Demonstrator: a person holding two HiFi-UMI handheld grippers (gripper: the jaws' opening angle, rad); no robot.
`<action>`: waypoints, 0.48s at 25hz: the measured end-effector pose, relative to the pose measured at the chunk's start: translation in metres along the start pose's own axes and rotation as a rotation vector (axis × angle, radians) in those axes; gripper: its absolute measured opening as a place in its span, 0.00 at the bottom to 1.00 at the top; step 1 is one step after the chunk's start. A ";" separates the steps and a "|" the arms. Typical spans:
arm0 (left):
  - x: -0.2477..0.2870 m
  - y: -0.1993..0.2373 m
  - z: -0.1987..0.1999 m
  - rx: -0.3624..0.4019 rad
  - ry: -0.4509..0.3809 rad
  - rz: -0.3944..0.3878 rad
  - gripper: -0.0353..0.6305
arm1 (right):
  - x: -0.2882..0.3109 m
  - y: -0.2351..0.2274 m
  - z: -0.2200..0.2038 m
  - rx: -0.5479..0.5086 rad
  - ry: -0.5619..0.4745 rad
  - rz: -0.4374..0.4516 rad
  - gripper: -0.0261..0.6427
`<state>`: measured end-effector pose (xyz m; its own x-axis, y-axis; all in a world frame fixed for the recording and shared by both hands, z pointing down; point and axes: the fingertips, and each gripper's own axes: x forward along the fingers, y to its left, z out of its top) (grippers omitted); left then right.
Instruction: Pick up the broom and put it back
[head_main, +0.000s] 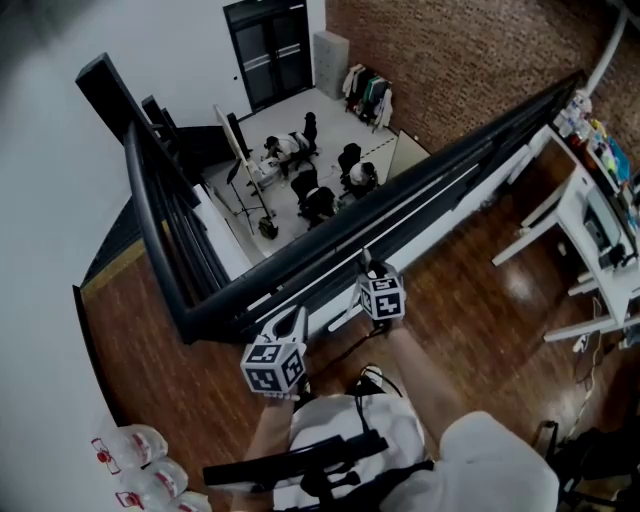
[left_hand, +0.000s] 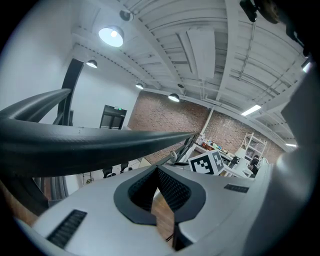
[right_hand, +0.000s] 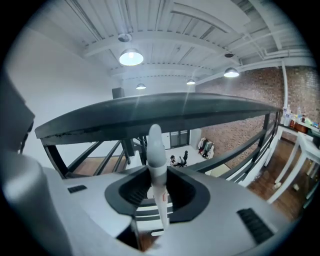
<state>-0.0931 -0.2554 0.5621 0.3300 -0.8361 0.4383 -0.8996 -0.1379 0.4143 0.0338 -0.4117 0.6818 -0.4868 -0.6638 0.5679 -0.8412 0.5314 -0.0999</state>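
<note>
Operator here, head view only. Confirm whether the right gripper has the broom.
Observer: Right gripper view: the right gripper has its jaws closed on the white broom handle.
Operator: Report the left one.
Observer: The left gripper holds nothing; its jaw tips meet, with wooden floor showing through the slit below.
Operator: Give the handle's pose.
Observer: It runs straight up between the jaws, rounded end just overlapping the black handrail in that view.

A dark wooden floor (head_main: 470, 310) fills the lower half of the head view, edged by a black railing (head_main: 420, 190) that runs diagonally to the upper right. Past the railing lies a lower level with a black double door (head_main: 268, 52) at top centre. A brick wall (head_main: 450, 60) stands at upper right and white desks (head_main: 590, 225) line the right edge. A round ceiling lamp (right_hand: 131, 57) glows overhead.
</note>
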 end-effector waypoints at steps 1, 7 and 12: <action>0.001 -0.003 0.000 0.005 0.002 -0.012 0.03 | -0.007 -0.002 -0.001 0.001 -0.003 -0.006 0.23; 0.009 -0.019 -0.001 0.019 0.017 -0.080 0.03 | -0.062 -0.005 0.013 -0.034 -0.047 0.010 0.23; 0.016 -0.031 0.003 0.038 0.016 -0.125 0.03 | -0.112 -0.006 0.057 -0.053 -0.119 0.015 0.23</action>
<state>-0.0609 -0.2660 0.5540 0.4449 -0.8024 0.3977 -0.8611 -0.2611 0.4363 0.0806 -0.3705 0.5721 -0.5262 -0.7118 0.4652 -0.8217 0.5665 -0.0624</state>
